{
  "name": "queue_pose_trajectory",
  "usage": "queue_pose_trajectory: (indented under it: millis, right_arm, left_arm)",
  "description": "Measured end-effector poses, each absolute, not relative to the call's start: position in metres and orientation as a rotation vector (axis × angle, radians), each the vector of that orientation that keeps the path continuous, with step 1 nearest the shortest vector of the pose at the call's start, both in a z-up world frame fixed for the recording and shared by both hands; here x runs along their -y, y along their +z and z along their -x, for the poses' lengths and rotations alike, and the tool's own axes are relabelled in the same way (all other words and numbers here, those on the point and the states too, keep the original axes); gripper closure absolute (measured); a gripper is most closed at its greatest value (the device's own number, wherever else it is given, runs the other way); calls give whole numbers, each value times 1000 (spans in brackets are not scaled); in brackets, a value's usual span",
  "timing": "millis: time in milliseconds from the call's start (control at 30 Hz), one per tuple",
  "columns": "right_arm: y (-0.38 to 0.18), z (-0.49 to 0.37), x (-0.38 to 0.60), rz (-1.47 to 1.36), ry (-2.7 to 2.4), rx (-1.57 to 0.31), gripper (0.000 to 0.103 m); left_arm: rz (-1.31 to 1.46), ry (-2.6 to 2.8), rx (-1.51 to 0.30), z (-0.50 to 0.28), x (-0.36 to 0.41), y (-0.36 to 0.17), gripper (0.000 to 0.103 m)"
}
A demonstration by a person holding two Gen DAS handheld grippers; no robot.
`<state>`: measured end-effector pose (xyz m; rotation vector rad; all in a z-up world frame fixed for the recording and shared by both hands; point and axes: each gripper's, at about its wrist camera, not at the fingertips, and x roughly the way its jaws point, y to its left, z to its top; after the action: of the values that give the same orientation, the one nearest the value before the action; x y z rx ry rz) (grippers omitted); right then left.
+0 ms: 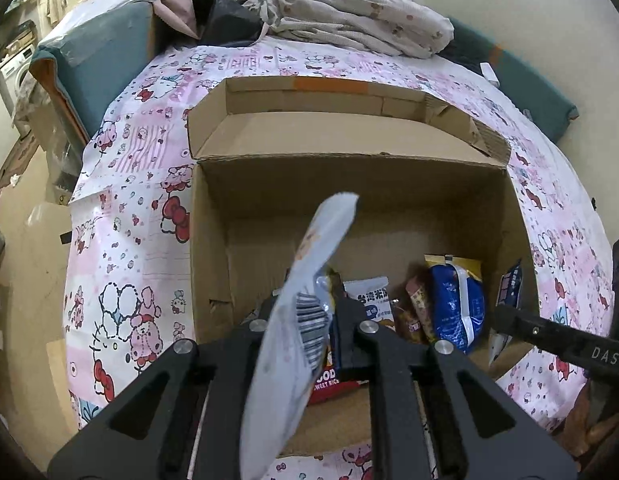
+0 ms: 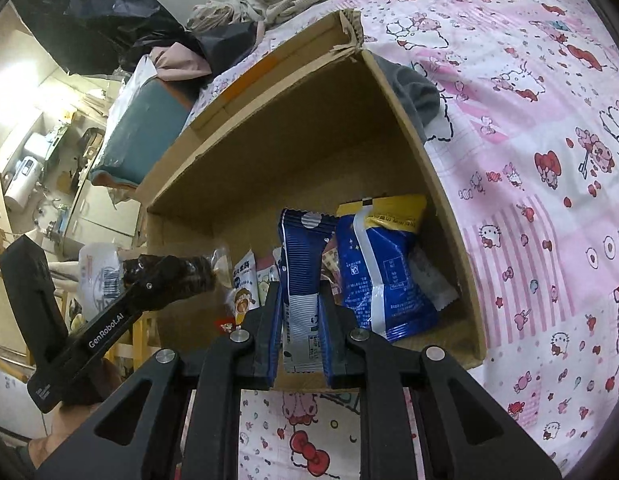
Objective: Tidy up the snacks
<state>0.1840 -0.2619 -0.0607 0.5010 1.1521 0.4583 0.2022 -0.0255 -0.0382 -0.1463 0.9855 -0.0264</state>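
The left hand-held gripper (image 1: 305, 312) is clenched on a pale snack packet (image 1: 309, 280); the right hand-held gripper (image 2: 300, 300) grips a blue-and-white packet (image 2: 303, 264). Both hang over the cardboard box (image 1: 213, 240) on the bed (image 1: 125, 200), probably for standing beside the blue bag (image 2: 383, 276).

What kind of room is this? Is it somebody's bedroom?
Probably a bedroom, or a small flat's sleeping corner. The cardboard box sits on a pink cartoon-print bedsheet, a crumpled blanket lies piled behind it, and a washing machine stands off to the side, so it looks like a lived-in home.
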Motion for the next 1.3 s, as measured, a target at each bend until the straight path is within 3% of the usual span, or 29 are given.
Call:
queue_pose_trajectory:
  millis: [233, 267, 300, 333, 367, 400, 433, 467, 600, 833, 1300]
  right_arm:
    - [-59, -186, 256, -494, 462, -1152, 82]
    - [-57, -185, 254, -479, 462, -1150, 82]
    - [-57, -185, 253, -472, 459, -1148, 81]
    - [-56, -186, 254, -469, 453, -1147, 75]
    - [-55, -186, 254, -466, 445, -1144, 59]
    - [-53, -185, 255, -465, 436, -1132, 46]
    - [-51, -184, 257, -465, 427, -1114, 23]
    - [-47, -183, 259, -465, 418, -1093, 17]
    - [-34, -180, 265, -472, 418, -1036, 16]
    - [2, -160, 259, -429, 491, -902, 1]
    - [33, -95, 263, -335, 436, -789, 0]
  left_arm:
    - [136, -8, -1002, -200, 27, -41, 88]
    - [139, -6, -997, -200, 28, -40, 76]
    - [140, -11, -994, -199, 29, -39, 55]
    - [139, -13, -988, -197, 30, -37, 44]
    - [137, -11, -979, -196, 31, -35, 27]
    - [131, -9, -958, -193, 32, -31, 21]
    - [122, -7, -943, -190, 33, -28, 20]
    - [96, -5, -929, -188, 35, -25, 20]
    - [86, 3, -910, -182, 33, -19, 20]
    - [114, 18, -860, -165, 25, 5, 20]
    - [136, 60, -811, -96, -1, 28, 20]
